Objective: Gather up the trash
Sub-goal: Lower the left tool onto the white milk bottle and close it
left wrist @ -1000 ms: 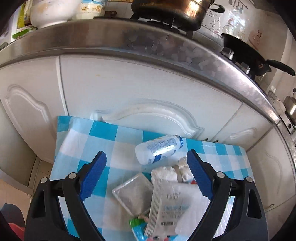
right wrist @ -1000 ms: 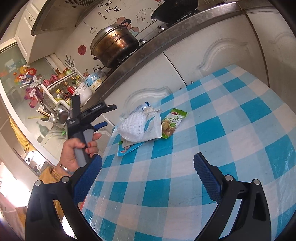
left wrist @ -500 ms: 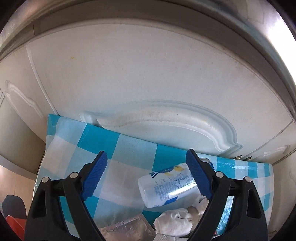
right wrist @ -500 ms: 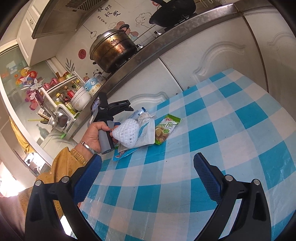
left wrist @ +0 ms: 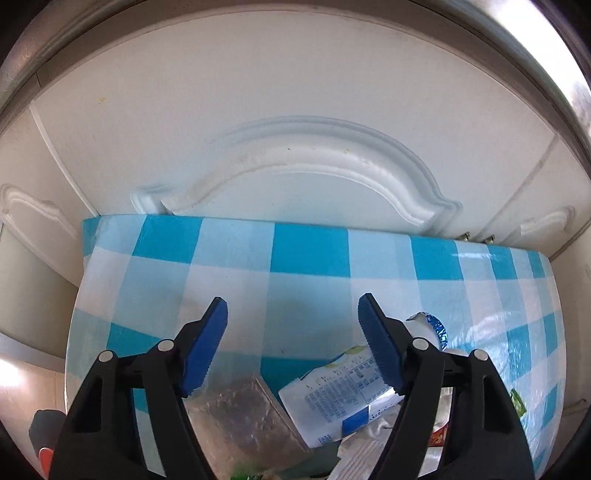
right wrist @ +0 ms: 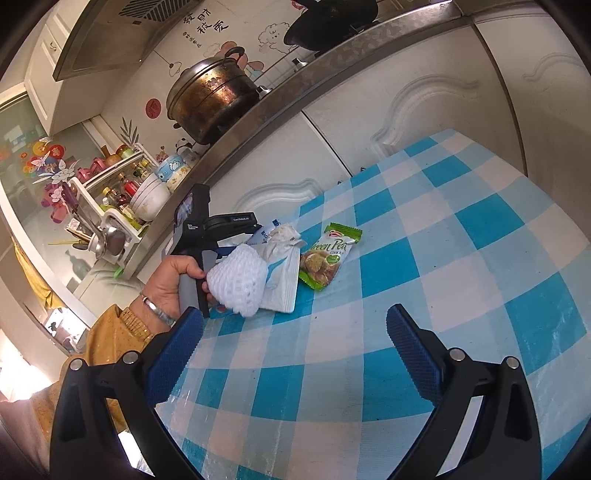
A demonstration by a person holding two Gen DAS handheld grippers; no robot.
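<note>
In the left wrist view, my left gripper (left wrist: 293,332) points steeply down at the checked tablecloth (left wrist: 310,258) near its far edge. Its jaws are closing, and only bare cloth lies between the tips. A white bottle (left wrist: 332,398) with blue print lies slantwise under the right finger (left wrist: 380,350). A clear plastic packet (left wrist: 243,417) lies beside it. In the right wrist view, a hand (right wrist: 170,280) holds the left gripper's black body (right wrist: 221,225) over the pile: a white foam net (right wrist: 238,284), a white wipes pack (right wrist: 282,284) and a green snack packet (right wrist: 327,254). My right gripper (right wrist: 295,350) is open over bare cloth.
White cabinet doors (left wrist: 295,129) stand right behind the table's far edge. Above them runs a steel counter rim (right wrist: 280,99) with a large pot (right wrist: 214,99) and a dark wok (right wrist: 332,18). A dish rack (right wrist: 110,206) is at the left.
The left gripper sank and moved toward the table's far edge. The bottle slid to the bottom of its view, and the jaws narrowed. The right gripper stayed put.
</note>
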